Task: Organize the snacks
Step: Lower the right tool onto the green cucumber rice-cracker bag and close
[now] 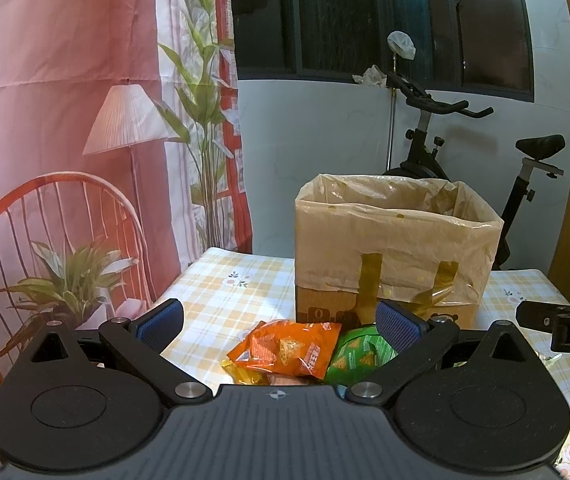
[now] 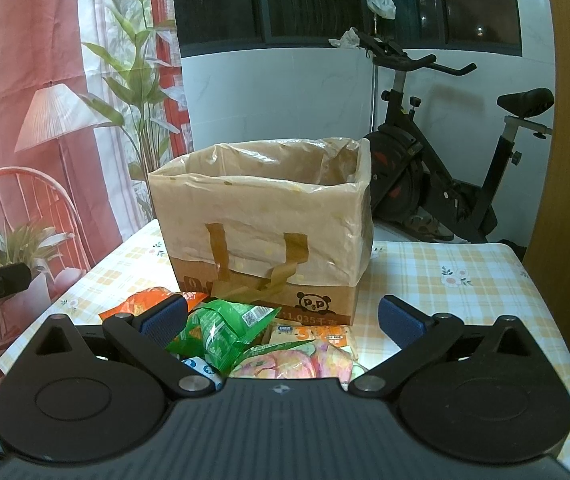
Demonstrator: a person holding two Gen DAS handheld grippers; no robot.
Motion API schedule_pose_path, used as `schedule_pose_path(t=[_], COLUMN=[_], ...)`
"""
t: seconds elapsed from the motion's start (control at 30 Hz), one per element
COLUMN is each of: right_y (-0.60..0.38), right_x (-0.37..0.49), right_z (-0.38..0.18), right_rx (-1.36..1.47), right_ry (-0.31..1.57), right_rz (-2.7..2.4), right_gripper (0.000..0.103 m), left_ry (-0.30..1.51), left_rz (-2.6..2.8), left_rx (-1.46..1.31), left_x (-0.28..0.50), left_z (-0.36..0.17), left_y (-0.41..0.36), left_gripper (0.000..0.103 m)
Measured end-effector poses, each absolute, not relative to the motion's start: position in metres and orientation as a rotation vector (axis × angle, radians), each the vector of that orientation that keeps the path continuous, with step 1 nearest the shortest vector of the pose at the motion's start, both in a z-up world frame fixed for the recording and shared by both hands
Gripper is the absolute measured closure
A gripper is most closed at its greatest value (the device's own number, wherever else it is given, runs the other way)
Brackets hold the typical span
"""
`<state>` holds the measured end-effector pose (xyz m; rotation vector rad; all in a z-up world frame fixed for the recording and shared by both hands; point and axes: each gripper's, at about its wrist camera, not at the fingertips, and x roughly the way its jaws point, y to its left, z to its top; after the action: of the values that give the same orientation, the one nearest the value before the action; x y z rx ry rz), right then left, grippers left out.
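Observation:
A cardboard box (image 1: pixel 393 248) lined with a tan plastic bag stands on the checked tablecloth (image 1: pixel 221 280); it also shows in the right wrist view (image 2: pixel 261 216). A pile of snack packets lies in front of it: an orange chip bag (image 1: pixel 289 346), a green chip bag (image 1: pixel 355 354) (image 2: pixel 221 330), a pink-and-white packet (image 2: pixel 297 362) and a yellowish pack (image 2: pixel 313 332). My left gripper (image 1: pixel 279 322) is open above the orange and green bags. My right gripper (image 2: pixel 283 318) is open above the green bag and pink packet. Both are empty.
An exercise bike (image 2: pixel 437 168) stands behind the table by the white wall. A printed curtain (image 1: pixel 65 120) with a chair and lamp hangs at the left. The right gripper's body (image 1: pixel 561 322) shows at the left view's right edge.

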<state>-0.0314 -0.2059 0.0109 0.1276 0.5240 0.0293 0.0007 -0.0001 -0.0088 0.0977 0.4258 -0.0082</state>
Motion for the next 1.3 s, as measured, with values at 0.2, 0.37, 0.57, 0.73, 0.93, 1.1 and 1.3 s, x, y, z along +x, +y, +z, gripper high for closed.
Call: schedule_pose_path(t=[0.2, 0.37, 0.57, 0.73, 0.93, 1.1, 1.3], right_y=[-0.206, -0.197, -0.198, -0.195, -0.184, -0.186, -0.186], right_x=[-0.034, -0.034, -0.031, -0.025, -0.018, -0.005, 0.032], right_z=[0.002, 0.000, -0.007, -0.026, -0.043, -0.044, -0.057], right_rx=[0.127, 0.126, 0.140, 0.171, 0.140, 0.101, 0.014], right_ry=[0.527, 0.528, 0.540, 0.603, 0.662, 0.641, 0.659], right_rz=[0.029, 0.027, 0.035, 0.069, 0.078, 0.048, 0.009], right_gripper=[0.000, 0.000, 0.000, 0.000, 0.000, 0.000, 0.000], left_ry=[0.440, 0.454, 0.450, 0.474, 0.516, 0.542, 0.564], left_rz=[-0.008, 0.001, 0.039, 0.073, 0.062, 0.087, 0.109], left_rx=[0.088, 0.067, 0.045, 0.053, 0.050, 0.027, -0.004], left_x=[0.003, 0.006, 0.010, 0.016, 0.023, 0.031, 0.037], left_z=[-0.009, -0.009, -0.011, -0.024, -0.040, -0.051, -0.060], left_y=[0.002, 0.007, 0.021, 0.032, 0.036, 0.043, 0.055], left_gripper=[0.000, 0.000, 0.000, 0.000, 0.000, 0.001, 0.001])
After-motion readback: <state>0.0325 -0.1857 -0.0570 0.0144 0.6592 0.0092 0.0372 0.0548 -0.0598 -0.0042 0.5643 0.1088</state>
